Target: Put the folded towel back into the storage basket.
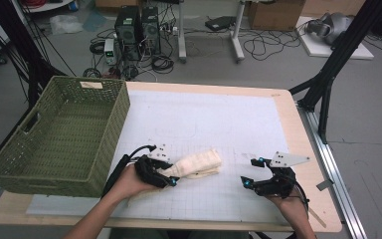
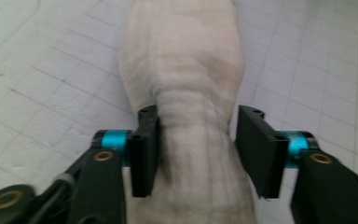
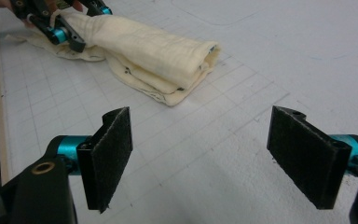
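Across the far left of your table (image 1: pixel 283 107) sits the biggest thing, a green woven basket (image 1: pixel 59 137), its near corner overhanging the table edge and its long side close to your left forearm. Spread over the tabletop is a white gridded mat (image 1: pixel 214 124), and on it, near the front and a little left of centre, lies the rolled cream cloth (image 1: pixel 199 163), its open folded end pointing toward your right hand. Your left gripper (image 1: pixel 170 177) is at the near, narrower end of that roll: in the left gripper view the cloth (image 2: pixel 182 60) runs between the two black pads, the one pad against the fabric and the other standing off with a sliver of mat showing, so the jaws sit loosely around it rather than pinching. Your right gripper (image 1: pixel 251 172) rests apart to the right, above bare mat, jaws spread wide with nothing between them; in its own view the cloth (image 3: pixel 144 51) lies ahead, well clear.
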The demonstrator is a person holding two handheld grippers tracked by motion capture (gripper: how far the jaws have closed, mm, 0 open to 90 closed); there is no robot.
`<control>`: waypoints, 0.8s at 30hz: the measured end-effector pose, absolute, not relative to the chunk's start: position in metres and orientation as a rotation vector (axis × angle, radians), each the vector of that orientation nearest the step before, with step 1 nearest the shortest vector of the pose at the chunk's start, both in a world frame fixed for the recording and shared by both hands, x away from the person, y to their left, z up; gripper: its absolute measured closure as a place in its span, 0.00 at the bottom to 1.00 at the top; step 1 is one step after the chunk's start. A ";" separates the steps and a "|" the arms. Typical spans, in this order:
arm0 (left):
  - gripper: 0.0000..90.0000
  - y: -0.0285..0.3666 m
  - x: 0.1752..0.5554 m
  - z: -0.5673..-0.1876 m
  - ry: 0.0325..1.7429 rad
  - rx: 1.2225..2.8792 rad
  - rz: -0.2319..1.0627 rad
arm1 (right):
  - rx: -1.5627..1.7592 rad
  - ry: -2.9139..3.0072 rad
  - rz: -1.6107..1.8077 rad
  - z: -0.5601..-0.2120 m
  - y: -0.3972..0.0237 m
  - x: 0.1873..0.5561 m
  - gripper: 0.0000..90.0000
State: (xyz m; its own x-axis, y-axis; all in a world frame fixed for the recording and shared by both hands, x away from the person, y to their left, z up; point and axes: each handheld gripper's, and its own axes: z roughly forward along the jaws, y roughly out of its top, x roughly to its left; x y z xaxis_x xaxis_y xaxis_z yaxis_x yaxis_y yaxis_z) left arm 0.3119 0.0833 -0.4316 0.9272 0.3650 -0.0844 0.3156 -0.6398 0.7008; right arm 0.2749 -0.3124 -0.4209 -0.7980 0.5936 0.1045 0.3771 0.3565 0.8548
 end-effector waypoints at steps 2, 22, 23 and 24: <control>0.50 0.081 0.311 -0.434 0.468 2.331 0.080 | 0.870 2.398 1.415 -0.421 -0.312 0.275 0.24; 0.90 0.095 0.303 -0.400 0.511 2.173 0.371 | 0.869 2.390 1.419 -0.420 -0.313 0.275 0.24; 0.90 0.099 0.304 -0.394 0.519 2.158 0.378 | 0.869 2.390 1.418 -0.420 -0.313 0.275 0.24; 0.90 0.102 0.304 -0.389 0.522 2.152 0.390 | 0.874 2.394 1.419 -0.420 -0.312 0.275 0.24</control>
State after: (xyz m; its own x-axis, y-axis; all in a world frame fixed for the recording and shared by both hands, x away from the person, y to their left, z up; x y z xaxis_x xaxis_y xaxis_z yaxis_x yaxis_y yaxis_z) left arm 0.3042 0.1017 -0.3886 0.8636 0.4963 0.0890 0.2262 -0.5390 0.8114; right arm 0.2751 -0.3125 -0.4204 -0.7974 0.5942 0.1051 0.3774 0.3552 0.8552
